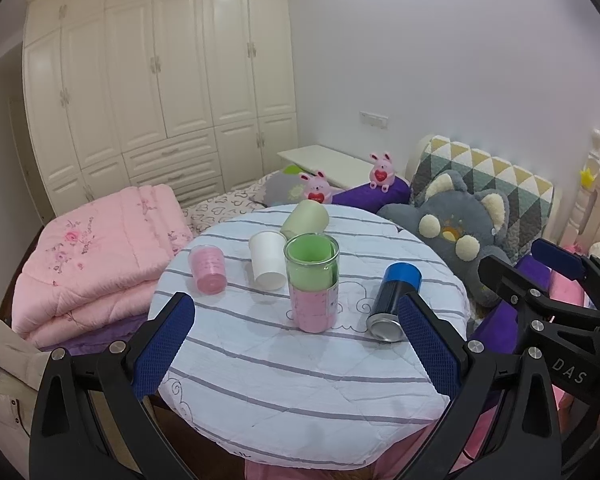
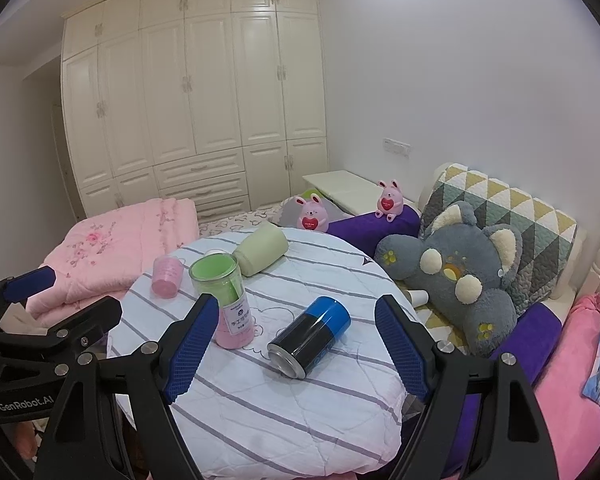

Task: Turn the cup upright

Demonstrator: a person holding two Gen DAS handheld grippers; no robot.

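From the left wrist camera, the left gripper (image 1: 296, 340) hangs over the near edge of a round table (image 1: 260, 392) covered in a striped white cloth; its blue-padded fingers (image 1: 162, 350) are spread wide with nothing between them. On the cloth stand a clear tumbler (image 1: 312, 282) lined in green and pink, a white paper cup (image 1: 267, 260) and a pink cup (image 1: 207, 269) — both of these upside down; a pale green cup (image 1: 305, 219) lies on its side at the far edge, and a blue and black can (image 1: 394, 300) lies tipped over just beside the right-hand finger. The right gripper (image 1: 548, 276) shows at the right edge, off the table.

From the right wrist camera, the right gripper (image 2: 298, 344) also gapes wide and holds nothing; the blue and black can (image 2: 310, 336) lies on its side between its fingers, untouched, silver end toward the lens. The clear tumbler (image 2: 226, 296) stands near the left finger, the pale green cup (image 2: 260, 250) lies beyond it; the pink cup (image 2: 166, 276) stands inverted at the table's left — a grey plush toy (image 2: 456, 276) sits on the bed to the right.
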